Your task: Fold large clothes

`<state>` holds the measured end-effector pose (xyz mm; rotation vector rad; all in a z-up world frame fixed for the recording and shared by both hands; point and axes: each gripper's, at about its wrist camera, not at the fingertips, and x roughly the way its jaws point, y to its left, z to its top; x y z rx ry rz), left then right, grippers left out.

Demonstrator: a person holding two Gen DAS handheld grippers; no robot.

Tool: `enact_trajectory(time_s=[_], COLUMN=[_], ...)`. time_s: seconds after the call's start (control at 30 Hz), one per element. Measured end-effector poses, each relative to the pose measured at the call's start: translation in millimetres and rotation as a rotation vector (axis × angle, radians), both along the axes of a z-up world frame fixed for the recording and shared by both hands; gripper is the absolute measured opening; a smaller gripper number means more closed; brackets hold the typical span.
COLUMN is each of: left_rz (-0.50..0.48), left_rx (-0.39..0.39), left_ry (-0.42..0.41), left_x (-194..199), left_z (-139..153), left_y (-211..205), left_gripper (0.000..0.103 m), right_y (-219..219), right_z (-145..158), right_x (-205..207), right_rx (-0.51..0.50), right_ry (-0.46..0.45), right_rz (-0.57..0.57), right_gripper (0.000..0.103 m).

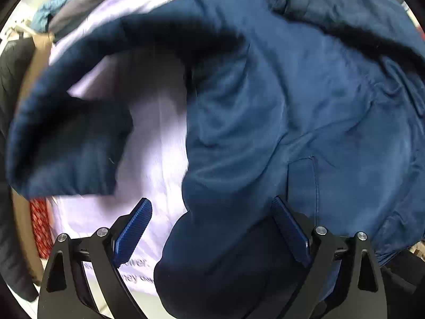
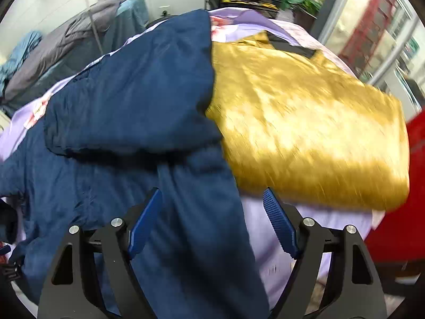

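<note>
A large navy-blue jacket lies on a lavender sheet. One sleeve curves off to the left. My left gripper is open, its blue pads wide apart, with the jacket's lower edge lying between them. In the right wrist view the jacket fills the left side, a sleeve folded over the body. My right gripper is open, and a strip of the jacket runs between its fingers. Both views are blurred.
A folded mustard-yellow garment lies right of the jacket on the lavender sheet. A red object is at the right edge. Grey and teal clothes are piled behind. A cardboard edge runs along the left.
</note>
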<state>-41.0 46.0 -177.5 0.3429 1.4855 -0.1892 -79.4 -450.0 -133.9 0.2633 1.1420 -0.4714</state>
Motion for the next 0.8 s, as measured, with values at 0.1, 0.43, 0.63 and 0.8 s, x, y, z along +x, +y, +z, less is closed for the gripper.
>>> enact_trajectory(time_s=[0.1,0.43,0.63,0.8], left_rz=[0.083,0.098,0.099,0.08], left_rx=[-0.03,0.05,0.044,0.041], left_ry=[0.046,0.0,-0.017,-0.037], left_x=[0.3,-1.7,5.1,19.1], left_z=[-12.2,-15.3,-3.6,5.9], left_y=[13.0,-0.1,-13.4,-30.7], left_gripper=[0.091,0.09,0.09,0.09], right_y=[-4.3,-20.8,-39.6,-43.0], right_z=[-18.4,2.1,17.6,-17.5], right_x=[22.1,26.5,19.8,26.9], right_rx=[-0.014,0.048,0.056,0.058], right_ry=[0.007,-0.074,-0.138,-0.044], right_rz=[0.069,0.016,-0.048,-0.067], right_gripper=[0.065,0.019,0.017,0.022])
